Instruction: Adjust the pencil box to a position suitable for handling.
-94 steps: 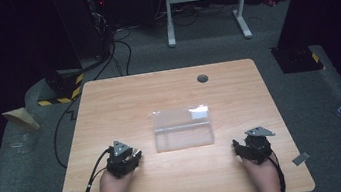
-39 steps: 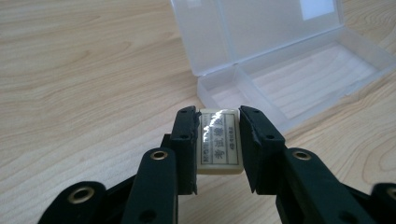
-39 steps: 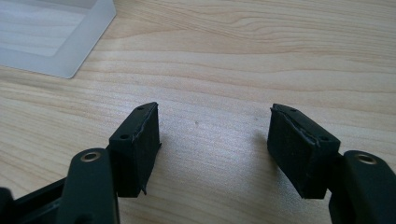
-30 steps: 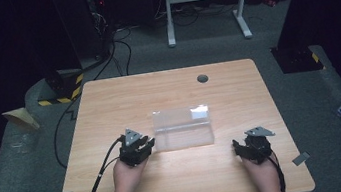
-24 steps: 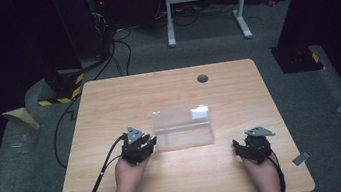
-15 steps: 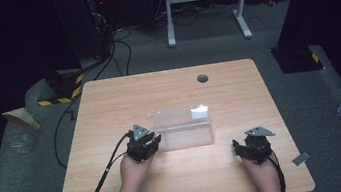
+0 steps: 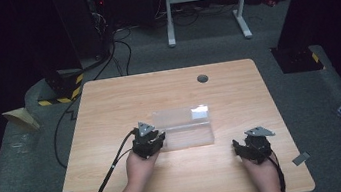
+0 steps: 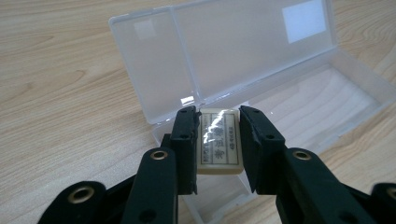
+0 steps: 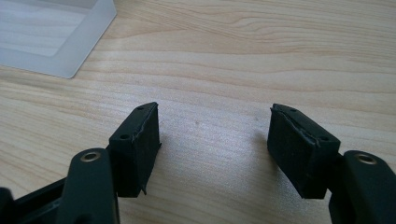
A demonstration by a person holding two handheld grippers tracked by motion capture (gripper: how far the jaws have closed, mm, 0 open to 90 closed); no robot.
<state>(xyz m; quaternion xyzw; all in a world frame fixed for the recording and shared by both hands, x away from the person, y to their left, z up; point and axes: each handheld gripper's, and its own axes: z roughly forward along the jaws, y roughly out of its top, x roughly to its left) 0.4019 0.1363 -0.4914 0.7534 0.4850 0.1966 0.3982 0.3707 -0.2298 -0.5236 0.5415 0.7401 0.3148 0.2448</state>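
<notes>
— Sitting between the left gripper's (image 8: 217, 142) jaws is a small cream eraser (image 8: 218, 140) with a printed label; where is it exactly?

— At the left end of the clear plastic case (image 8: 299, 100), over its near tray. The jaws stand narrow on either side of it; I cannot tell if they press it.

— And the case?

— Open, lid (image 8: 224, 51) tilted back on the far side, lying mid-surface on the wooden surface (image 7: 109, 104).

— The other hand?

— The right gripper (image 9: 215, 140) is near the front right of the surface, jaws wide, nothing between them, well apart from the case's right end.

— Beyond that?

— A dark round grommet (image 7: 202, 78) near the far edge.
</notes>
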